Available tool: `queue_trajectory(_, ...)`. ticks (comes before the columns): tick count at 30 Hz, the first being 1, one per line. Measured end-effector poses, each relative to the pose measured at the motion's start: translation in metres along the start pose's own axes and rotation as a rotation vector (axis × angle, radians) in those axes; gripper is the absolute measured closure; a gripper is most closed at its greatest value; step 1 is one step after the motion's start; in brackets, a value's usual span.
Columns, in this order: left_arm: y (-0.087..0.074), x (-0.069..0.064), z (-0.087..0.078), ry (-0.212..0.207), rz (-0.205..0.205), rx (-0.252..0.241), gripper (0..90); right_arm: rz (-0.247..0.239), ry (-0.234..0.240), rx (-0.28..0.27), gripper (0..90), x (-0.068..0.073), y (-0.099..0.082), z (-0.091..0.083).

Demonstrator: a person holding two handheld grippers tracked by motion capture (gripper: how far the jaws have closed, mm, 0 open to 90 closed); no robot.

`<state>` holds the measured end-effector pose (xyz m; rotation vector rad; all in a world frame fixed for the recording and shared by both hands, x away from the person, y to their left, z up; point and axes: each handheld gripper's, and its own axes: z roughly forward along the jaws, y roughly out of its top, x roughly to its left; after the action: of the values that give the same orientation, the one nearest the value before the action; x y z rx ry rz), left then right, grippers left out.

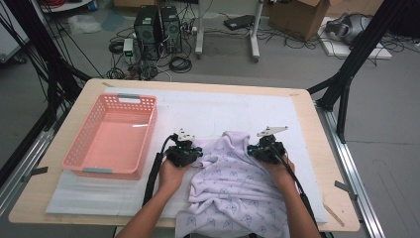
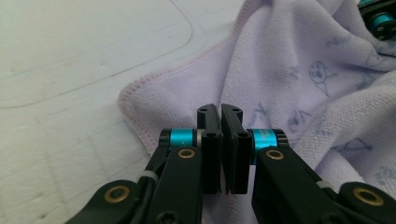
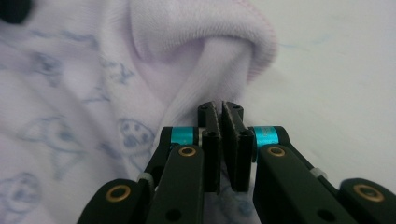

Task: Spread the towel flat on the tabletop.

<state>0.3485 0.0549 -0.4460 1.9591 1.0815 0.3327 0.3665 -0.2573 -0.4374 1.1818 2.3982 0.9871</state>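
**Both grippers pinching the lilac towel**

High view: the lilac towel [image 1: 233, 183] is lying rumpled on the white mat [image 1: 208, 106], right of the pink basket [image 1: 111, 134]; the left gripper [image 1: 190, 148] and right gripper [image 1: 257, 148] are sitting at its far corners.

Left gripper view: the jaws are clamping shut on towel cloth [image 2: 280, 79].

Right gripper view: the jaws are squeezing a folded towel edge [image 3: 205, 56].
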Motion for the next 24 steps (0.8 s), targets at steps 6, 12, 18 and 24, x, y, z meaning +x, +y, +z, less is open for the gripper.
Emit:
queue_trajectory(6, 0.003, 0.012, -0.01, 0.035, -0.039, -0.051, 87.4, 0.092, -0.172, 0.006, 86.9, -0.032, -0.013, -0.032)
queue_trajectory(12, 0.002, 0.023, -0.014, 0.039, -0.065, -0.076, 88.4, 0.176, -0.143, 0.02, 83.3, -0.051, -0.031, -0.053)
queue_trajectory(18, 0.011, 0.011, -0.001, -0.03, -0.046, -0.08, 58.6, 0.214, -0.151, -0.114, 71.7, -0.063, -0.031, -0.071)
queue_trajectory(24, 0.017, 0.008, 0.02, -0.049, -0.077, -0.007, 48.0, 0.226, -0.177, -0.031, 72.5, -0.074, -0.031, -0.058)
